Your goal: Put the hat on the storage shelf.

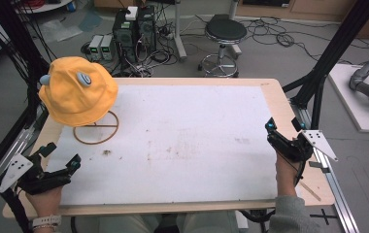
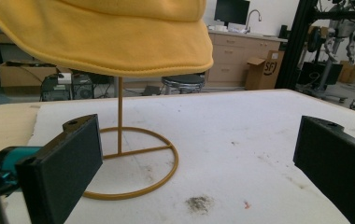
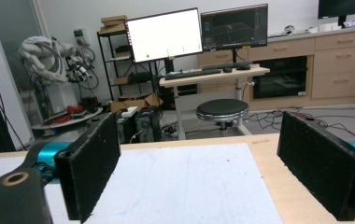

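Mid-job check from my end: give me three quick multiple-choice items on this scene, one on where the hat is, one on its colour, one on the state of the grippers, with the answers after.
1. Where is the hat?
A. lying flat in the middle of the table
B. up on a wire stand at the table's far left corner
C. held in the right gripper

2. What colour is the hat?
A. yellow
B. green
C. black

3. How are the two grippers?
A. both shut on the hat
B. left shut, right open
C. both open and empty

Answers:
1 B, the stand has a thin post holding the hat above the white table.
2 A, its brim looks yellow in the high view and the left gripper view.
3 C, the left gripper and right gripper each show jaws spread with nothing between.
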Available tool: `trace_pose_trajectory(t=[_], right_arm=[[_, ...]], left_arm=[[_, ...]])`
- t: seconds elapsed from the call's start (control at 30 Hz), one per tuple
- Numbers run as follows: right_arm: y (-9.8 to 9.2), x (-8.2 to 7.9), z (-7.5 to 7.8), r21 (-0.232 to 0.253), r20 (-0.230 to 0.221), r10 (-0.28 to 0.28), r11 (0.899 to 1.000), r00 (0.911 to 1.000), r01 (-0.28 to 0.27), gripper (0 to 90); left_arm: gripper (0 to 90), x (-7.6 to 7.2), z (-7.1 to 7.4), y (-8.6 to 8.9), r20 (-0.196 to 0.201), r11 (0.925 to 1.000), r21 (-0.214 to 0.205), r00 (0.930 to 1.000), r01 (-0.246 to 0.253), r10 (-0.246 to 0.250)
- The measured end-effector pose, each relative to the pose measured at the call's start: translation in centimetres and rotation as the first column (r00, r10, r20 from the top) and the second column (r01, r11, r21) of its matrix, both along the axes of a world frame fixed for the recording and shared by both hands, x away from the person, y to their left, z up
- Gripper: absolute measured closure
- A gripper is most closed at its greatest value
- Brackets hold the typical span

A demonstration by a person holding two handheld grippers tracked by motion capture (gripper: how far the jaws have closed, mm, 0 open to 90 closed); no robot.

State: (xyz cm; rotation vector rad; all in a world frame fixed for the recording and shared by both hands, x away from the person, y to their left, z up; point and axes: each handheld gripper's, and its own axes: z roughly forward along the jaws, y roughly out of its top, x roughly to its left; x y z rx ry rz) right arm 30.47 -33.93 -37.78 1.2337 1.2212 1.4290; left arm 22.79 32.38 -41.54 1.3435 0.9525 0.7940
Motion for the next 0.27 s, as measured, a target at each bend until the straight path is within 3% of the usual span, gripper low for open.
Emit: trace_pose_trajectory(t=[0.27], right_arm=[[0.08,0.07,-0.11,-0.004,-0.009,-0.005,1.000,0.9999,0.005,13.0]], left_arm=[[1.7,-0.04,0.07,-0.04,0.004,1.0000,0.003,1.0000,-0.001,0.001]])
